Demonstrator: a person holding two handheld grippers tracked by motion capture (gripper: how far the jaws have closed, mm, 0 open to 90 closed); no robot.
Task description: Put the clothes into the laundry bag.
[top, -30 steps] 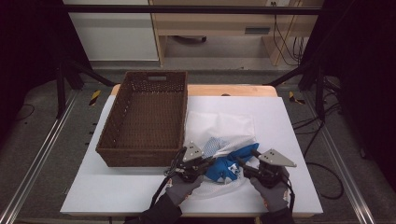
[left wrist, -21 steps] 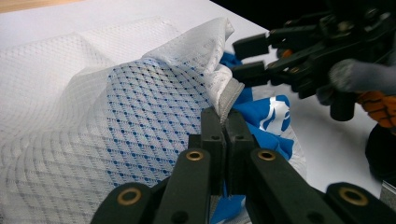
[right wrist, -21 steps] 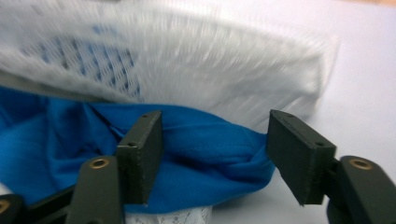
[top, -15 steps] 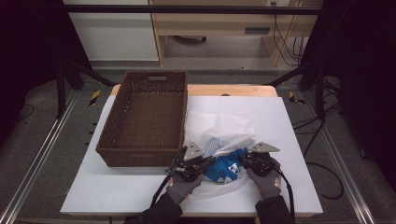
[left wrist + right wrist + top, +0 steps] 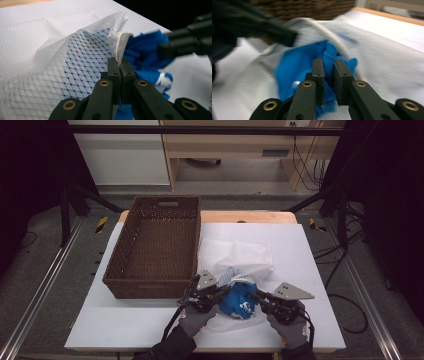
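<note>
High view, left to right. A brown wicker basket (image 5: 155, 250) sits on the left half of the white worktop (image 5: 310, 270), handle slot at its far end, nothing visible inside.

Just right of the basket's near corner is the left hand-held gripper (image 5: 223, 291), held in a grey-gloved left hand (image 5: 197, 317), with its grey plate on top. In the left gripper view its jaws are pressed together on the hemmed edge of a white mesh laundry bag (image 5: 57, 57); the hem strip passes between the pads and the mesh fans out to the left of the jaws. Blue shows through the mesh close to the jaws.

The bag (image 5: 240, 257) lies on the worktop right of the basket. Its far part is flat, and its near end is gathered up between the two grippers.

A blue garment (image 5: 240, 300) with a small white mark lies at the bag's near opening, between the two grippers, partly under the mesh. Whether any of it is fully inside, I cannot tell.

Right of it is the right hand-held gripper (image 5: 256, 296), held in a gloved right hand (image 5: 290, 330). Its jaws have just been closing. In the right gripper view (image 5: 328, 63) they pinch a raised fold of the blue cloth (image 5: 294, 72), with the pads against the fabric on both sides. That view is motion-blurred.
</note>
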